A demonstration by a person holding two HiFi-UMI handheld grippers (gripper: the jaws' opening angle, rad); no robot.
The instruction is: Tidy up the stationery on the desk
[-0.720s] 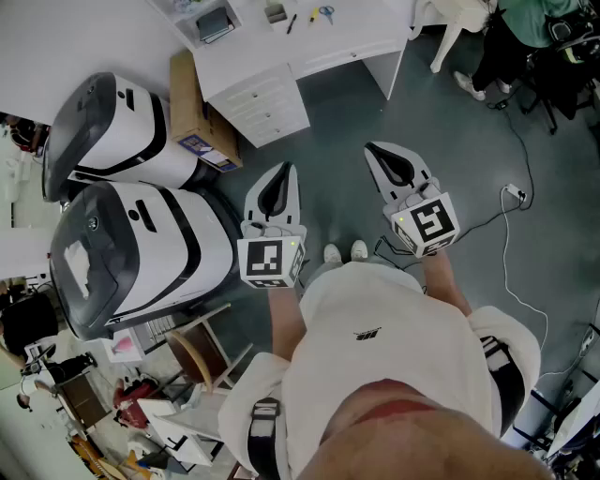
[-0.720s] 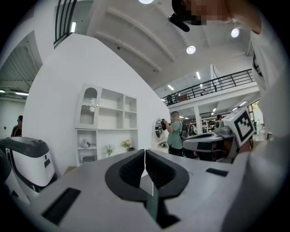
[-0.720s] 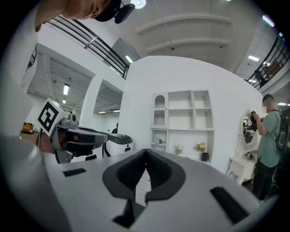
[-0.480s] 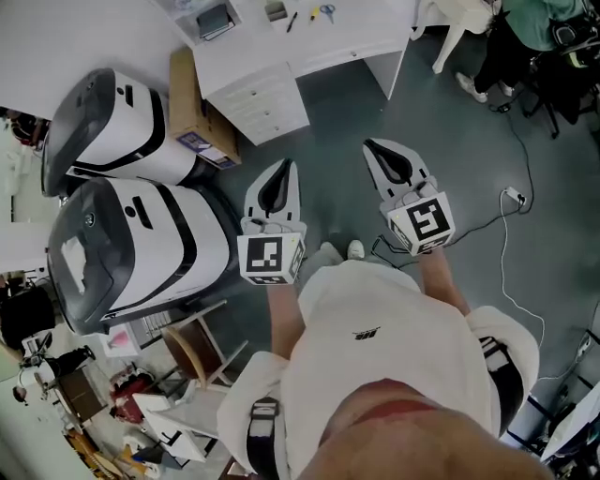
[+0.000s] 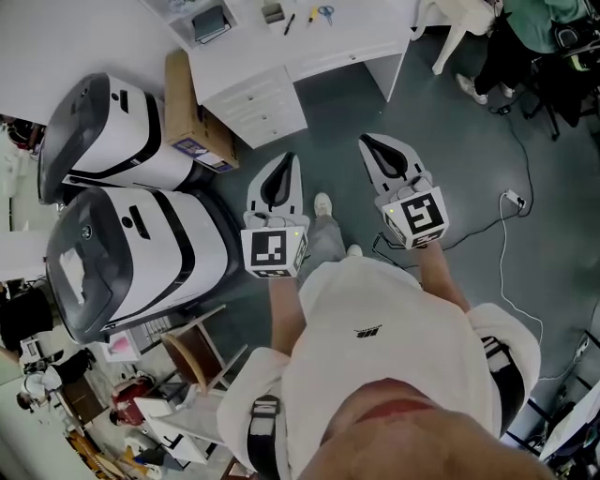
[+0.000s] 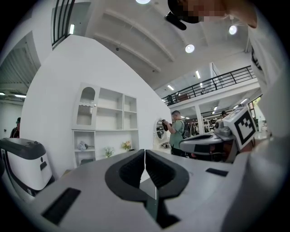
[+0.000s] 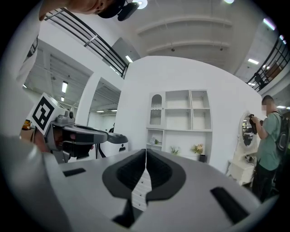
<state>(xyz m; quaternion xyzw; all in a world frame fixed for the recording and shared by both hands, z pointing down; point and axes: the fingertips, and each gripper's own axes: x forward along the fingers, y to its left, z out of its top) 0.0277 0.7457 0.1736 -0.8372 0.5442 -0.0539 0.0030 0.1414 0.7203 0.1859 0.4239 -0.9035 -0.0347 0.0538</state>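
white machines (image 5: 131, 244): two big ones stand on the floor at the far left, no part of the job.
cardboard box (image 5: 190, 105): on the floor, right against the desk's left side.
desk (image 5: 347, 39): at the top of the head view, well apart from both grippers.
stationery: a dark tray (image 5: 211, 21), a small pot (image 5: 274, 12), a pen (image 5: 292, 22) and blue-handled scissors (image 5: 324, 13) lie spread out on the desk top; too small to tell more.
left gripper (image 5: 288, 160): held level over the floor, jaws pressed together with nothing between them.
right gripper (image 5: 367, 142): held level beside the left one, jaws likewise closed on nothing.
person: stands short of the desk, one shoe (image 5: 322, 203) set forward toward it.
done so far: apparently nothing; no item looks gathered or carried.
left to do: probably the whole job, from reaching the desk to opening the jaws, picking up each loose piece and putting it away.
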